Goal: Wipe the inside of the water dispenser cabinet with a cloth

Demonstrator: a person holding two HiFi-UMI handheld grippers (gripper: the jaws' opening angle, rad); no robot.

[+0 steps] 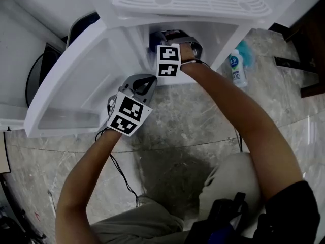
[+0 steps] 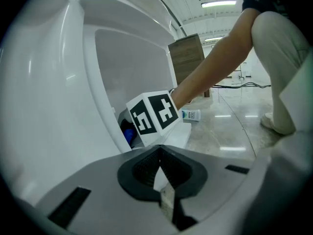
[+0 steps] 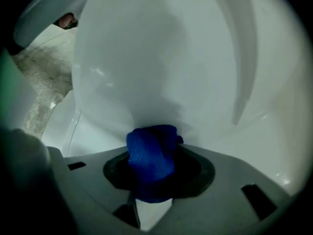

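The white water dispenser cabinet [image 1: 226,34] stands with its door [image 1: 66,85] swung out to the left. My right gripper [image 1: 175,38] reaches into the cabinet, shut on a bunched blue cloth [image 3: 149,153] that presses against the white inner wall [image 3: 161,67]. A bit of the cloth [image 2: 128,131] also shows beside the right gripper's marker cube [image 2: 152,112] in the left gripper view. My left gripper [image 1: 146,81] hangs just outside the opening, next to the door's inner face, shut with nothing between its fingers.
A small white bottle with a blue label [image 1: 237,67] stands on the stone floor right of the cabinet. Dark wooden furniture [image 1: 304,50] is further right. A thin cable [image 1: 122,177] runs over the floor by the person's knees. A ribbed drip grille [image 1: 193,1] tops the dispenser.
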